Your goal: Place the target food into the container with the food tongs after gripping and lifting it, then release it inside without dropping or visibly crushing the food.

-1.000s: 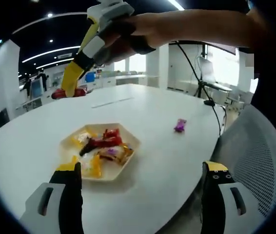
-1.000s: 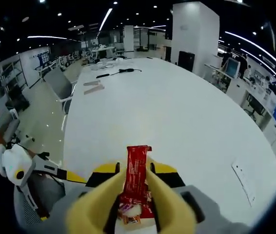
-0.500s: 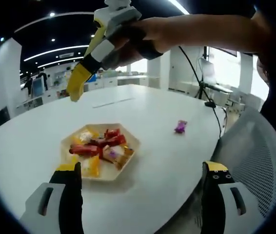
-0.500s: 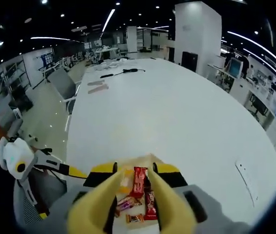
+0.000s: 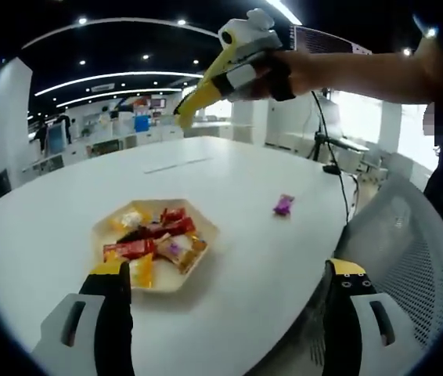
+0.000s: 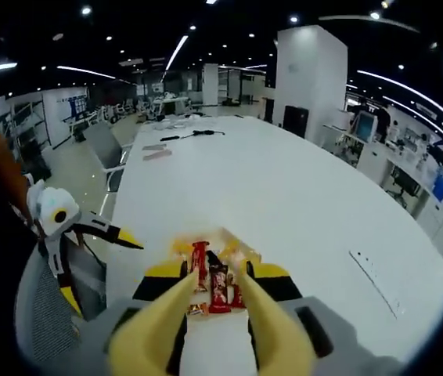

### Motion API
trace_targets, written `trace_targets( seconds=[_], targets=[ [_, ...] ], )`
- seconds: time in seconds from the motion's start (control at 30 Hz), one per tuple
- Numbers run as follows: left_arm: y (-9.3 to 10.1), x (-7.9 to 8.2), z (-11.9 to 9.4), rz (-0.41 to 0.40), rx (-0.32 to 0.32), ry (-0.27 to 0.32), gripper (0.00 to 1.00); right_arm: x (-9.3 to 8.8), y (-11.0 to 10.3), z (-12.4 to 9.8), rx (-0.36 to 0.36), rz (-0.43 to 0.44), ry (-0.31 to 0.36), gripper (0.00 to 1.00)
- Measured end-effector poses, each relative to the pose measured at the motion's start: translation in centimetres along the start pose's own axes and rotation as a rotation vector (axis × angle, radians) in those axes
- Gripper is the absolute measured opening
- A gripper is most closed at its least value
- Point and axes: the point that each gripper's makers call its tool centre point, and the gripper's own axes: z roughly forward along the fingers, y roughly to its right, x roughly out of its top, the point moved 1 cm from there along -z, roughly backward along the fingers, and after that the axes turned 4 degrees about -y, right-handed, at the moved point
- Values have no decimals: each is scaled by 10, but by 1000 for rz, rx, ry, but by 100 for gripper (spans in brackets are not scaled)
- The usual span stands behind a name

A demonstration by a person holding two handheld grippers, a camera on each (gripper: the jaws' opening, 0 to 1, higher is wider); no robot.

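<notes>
Wrapped snacks, a red bar (image 5: 130, 249) among them, fill a hexagonal tray (image 5: 203, 244) near the white worktop's (image 5: 229, 188) front edge in a lit open-plan office. The left hand-held gripper (image 5: 225, 321) gapes wide; the right hand-held gripper (image 6: 215, 307) hangs empty, tongs (image 5: 203, 92) parted. A purple candy (image 5: 283, 205) lies apart.

A large white table (image 5: 229, 196) is the landmark. A small purple wrapped sweet (image 5: 283, 205) lies on it near its edge. Just beyond that edge stands a grey mesh chair (image 5: 405, 258). A black cable (image 5: 339, 180) trails across the table's far side.
</notes>
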Motion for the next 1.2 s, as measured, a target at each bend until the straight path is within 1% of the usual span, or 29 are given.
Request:
trace_targets(
  seconds=[0.03, 0.07, 0.17, 0.2, 0.33, 0.37, 0.4, 0.43, 0.57, 0.6, 0.67, 0.73, 0.77, 0.83, 0.93, 1.07, 1.2],
  targets=[
    [0, 0, 0, -1, -2, 0, 99, -8, 1, -9, -9, -6, -4, 29],
    [0, 0, 0, -4, -2, 1, 99, -13, 4, -14, -25, -14, -5, 29],
    [-1, 0, 0, -10, -4, 5, 99, -30, 9, -35, -46, -3, -6, 29],
    [-1, 0, 0, -10, -5, 5, 99, -32, 9, -38, -49, -4, -4, 29],
    [-1, -1, 0, -14, -6, 1, 99, -52, 9, -62, -49, -2, 2, 29],
    [-1, -1, 0, -13, -4, 0, 99, -54, 9, -64, -45, 1, 3, 28],
    [-2, -1, 0, -14, -3, 0, 99, -63, 9, -71, -50, 10, 8, 28],
    [-2, -1, 0, -15, -1, -1, 99, -65, 10, -72, -55, 10, 9, 28],
    [-5, 0, -1, -24, 11, 5, 99, -85, 13, -85, -89, 30, 22, 28],
    [-5, 0, -1, -27, 11, 8, 99, -89, 13, -87, -88, 32, 22, 28],
    [-5, 2, -1, -41, 6, 19, 99, -97, 13, -92, -98, 20, 18, 28],
    [-3, 2, -1, -48, -4, 19, 99, -103, 11, -97, -92, 8, 20, 28],
    [-3, 2, -1, -41, -6, 15, 99, -104, 10, -99, -90, -18, 27, 28],
    [-3, 0, 0, -35, -3, 8, 99, -108, 7, -103, -87, -15, 29, 28],
    [-7, 0, -1, -54, 17, 9, 99, -114, 8, -105, -89, -22, 43, 28],
    [-9, -1, -1, -56, 25, 6, 99, -122, 9, -105, -98, -35, 36, 29],
    [-6, -3, 0, -50, 12, -8, 99, -131, 7, -109, -90, -43, 43, 29]
  ],
)
